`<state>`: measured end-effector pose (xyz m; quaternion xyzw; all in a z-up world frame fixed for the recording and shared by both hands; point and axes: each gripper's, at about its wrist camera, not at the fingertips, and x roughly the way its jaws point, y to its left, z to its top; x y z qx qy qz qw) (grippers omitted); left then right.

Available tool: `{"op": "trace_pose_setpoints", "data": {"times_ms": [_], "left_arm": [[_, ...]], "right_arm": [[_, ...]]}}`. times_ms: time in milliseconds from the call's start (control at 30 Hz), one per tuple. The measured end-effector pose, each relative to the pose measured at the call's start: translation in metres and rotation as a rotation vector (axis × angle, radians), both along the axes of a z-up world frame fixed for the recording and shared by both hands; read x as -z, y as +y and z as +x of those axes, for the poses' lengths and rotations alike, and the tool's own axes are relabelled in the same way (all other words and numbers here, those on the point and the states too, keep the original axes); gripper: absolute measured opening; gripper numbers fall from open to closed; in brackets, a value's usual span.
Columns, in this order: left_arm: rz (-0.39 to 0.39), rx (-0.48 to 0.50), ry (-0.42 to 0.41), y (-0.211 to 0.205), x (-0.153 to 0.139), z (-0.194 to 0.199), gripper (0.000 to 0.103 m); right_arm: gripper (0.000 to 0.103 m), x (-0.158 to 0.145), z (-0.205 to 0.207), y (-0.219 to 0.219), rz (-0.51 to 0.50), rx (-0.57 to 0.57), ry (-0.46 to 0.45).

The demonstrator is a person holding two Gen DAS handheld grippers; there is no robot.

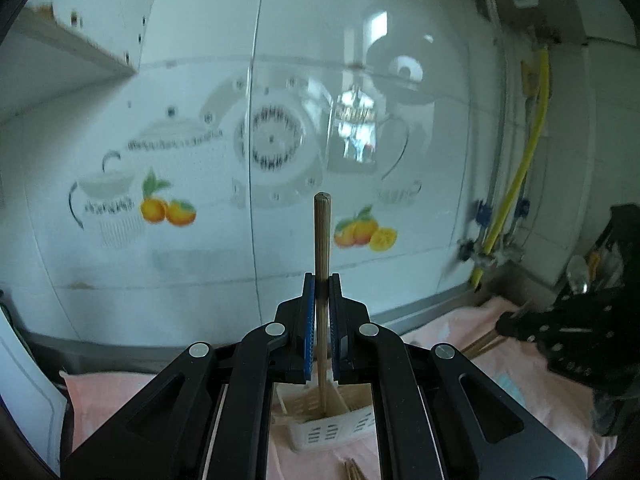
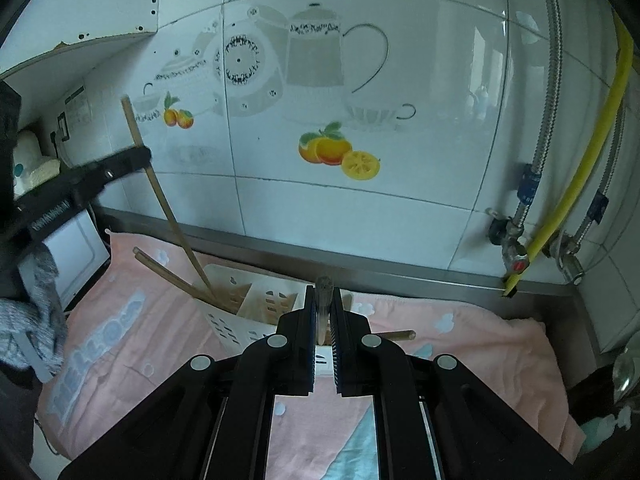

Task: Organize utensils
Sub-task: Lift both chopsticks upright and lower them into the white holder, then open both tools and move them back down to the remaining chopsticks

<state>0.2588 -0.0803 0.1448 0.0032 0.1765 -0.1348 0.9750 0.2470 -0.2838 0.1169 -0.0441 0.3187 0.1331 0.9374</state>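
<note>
I see a pink towel (image 2: 460, 332) over the counter with the white slotted caddy (image 2: 256, 304) on it, directly below my left gripper (image 1: 322, 292) and just ahead of my right gripper (image 2: 323, 304). The left is nearer to dropping: its jaws are clamped on a wooden chopstick (image 1: 321, 240) standing near upright, lower tip already inside a caddy compartment. My right jaws are pinched shut on a slim utensil handle (image 2: 322, 286); I can't tell which kind.
</note>
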Motion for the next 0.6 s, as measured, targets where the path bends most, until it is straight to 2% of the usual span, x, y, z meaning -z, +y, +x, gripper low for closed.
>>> {"op": "trace_pose_setpoints", "data": {"times_ms": [300, 600], "left_arm": [[-0.026, 0.015, 0.108, 0.008, 0.033, 0.015, 0.006], [-0.016, 0.013, 0.111, 0.013, 0.041, 0.009, 0.007]], "right_arm": [[0.007, 0.013, 0.005, 0.002, 0.004, 0.005, 0.022], [0.007, 0.021, 0.009, 0.002, 0.017, 0.031, 0.031]]}}
